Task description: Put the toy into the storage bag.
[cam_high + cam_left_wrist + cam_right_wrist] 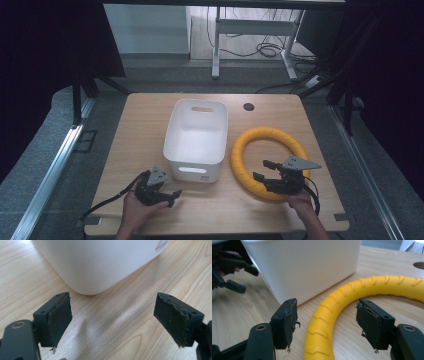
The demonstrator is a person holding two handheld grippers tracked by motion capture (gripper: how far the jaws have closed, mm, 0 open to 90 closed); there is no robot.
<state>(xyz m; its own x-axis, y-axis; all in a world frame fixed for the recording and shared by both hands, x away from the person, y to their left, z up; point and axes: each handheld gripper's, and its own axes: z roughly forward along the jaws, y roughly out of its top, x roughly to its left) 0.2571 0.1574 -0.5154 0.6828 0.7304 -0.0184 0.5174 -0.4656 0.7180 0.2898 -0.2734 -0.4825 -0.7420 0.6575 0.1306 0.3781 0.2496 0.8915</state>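
A yellow ribbed foam ring [265, 133] lies flat on the right half of the wooden table [145, 125]. Beside it on the left stands an empty white plastic bin [196, 142] with handle slots. My right gripper [261, 170] hovers open over the ring's near left part. In the right gripper view, the ring [387, 285] curves up between the two spread jaws of this gripper [327, 322], untouched by its pads [369, 325]. My left gripper [172, 196] is open at the bin's near left corner. Its view has the gripper [112, 322] above bare wood, facing the bin's rounded corner [100, 262].
A dark round cable hole [248, 106] sits at the table's far edge, right of the bin. Black cables trail from both grippers toward the near edge. In the right gripper view the left gripper [234, 277] shows beyond the bin wall [307, 267]. Desk legs and floor cables lie beyond.
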